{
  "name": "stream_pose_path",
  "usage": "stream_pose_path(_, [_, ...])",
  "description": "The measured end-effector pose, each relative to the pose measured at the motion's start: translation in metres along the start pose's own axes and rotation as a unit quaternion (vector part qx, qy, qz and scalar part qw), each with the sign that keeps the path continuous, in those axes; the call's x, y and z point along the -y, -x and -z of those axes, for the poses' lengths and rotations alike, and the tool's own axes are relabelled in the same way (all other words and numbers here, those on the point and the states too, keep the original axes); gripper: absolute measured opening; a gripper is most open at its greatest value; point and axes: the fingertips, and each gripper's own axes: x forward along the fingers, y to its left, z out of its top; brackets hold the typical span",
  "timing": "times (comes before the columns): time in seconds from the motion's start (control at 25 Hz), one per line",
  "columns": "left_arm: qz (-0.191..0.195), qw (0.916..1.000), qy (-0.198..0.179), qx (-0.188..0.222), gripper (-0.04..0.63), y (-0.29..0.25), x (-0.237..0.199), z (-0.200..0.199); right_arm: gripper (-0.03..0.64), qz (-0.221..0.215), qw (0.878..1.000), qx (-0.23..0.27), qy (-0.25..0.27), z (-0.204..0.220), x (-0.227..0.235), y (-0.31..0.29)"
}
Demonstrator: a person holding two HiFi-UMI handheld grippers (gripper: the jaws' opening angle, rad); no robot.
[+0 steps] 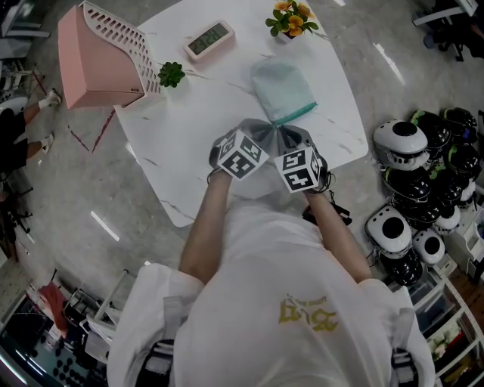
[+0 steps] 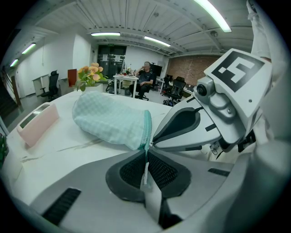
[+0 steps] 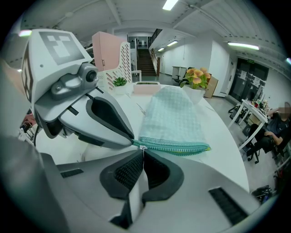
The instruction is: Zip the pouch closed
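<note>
**A:** Which step is the person at?

**B:** Seemingly the very start of the pull. The mint-green checked fabric pouch (image 1: pixel 283 91) lies flat on the white marbled table (image 1: pixel 189 113), just on the person's side of the pot of orange flowers (image 1: pixel 291 19). Its teal zip (image 3: pixel 177 147) runs along the edge farthest from that pot.

**A:** And the grippers?

**B:** Both meet at one end of the zip. The left gripper (image 2: pixel 146 157) has its jaws pressed together on a thin pale tab (image 2: pixel 145 170). The right gripper (image 3: pixel 142 157) is nipped tight on what looks like the small metal pull (image 3: pixel 142 148).

**A:** What next?

**B:** Probably the left anchors the tab while the right draws the pull straight along the teeth, keeping low so the cloth doesn't bunch. Whether the teeth are already meshed can't be told.
</note>
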Motion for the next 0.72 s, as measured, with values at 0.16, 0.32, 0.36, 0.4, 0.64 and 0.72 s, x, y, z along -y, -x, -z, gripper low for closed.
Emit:
stream_pose_path(0.16, [-0.002,1.0000,-0.004,-0.003,0.037,0.002,0.002,0.003,0.017,0.004,1.000,-0.003,-0.002,0.003,0.002,0.003])
stream_pose_path(0.32, [-0.003,1.0000,-0.003,-0.003,0.037,0.004,0.001,0.005,0.017,0.005,1.000,-0.004,0.001,0.004,0.002,0.004])
stream_pose_path(0.36, [-0.003,1.0000,-0.003,-0.003,0.037,0.004,0.001,0.005,0.017,0.006,1.000,-0.005,0.001,0.003,0.002,0.004])
stream_pose_path(0.4, [-0.003,1.0000,-0.002,-0.003,0.037,0.005,0.001,0.005,0.017,0.006,1.000,-0.005,0.001,0.003,0.001,0.003])
stream_pose_path(0.64, [-0.007,1.0000,0.003,-0.003,0.037,0.010,0.000,0.007,0.017,0.013,1.000,-0.008,0.000,0.004,0.007,0.005])
stream_pose_path(0.72, [-0.008,0.9999,0.010,-0.001,0.037,0.012,-0.001,0.009,0.017,0.015,1.000,-0.009,0.001,0.004,0.009,0.005])
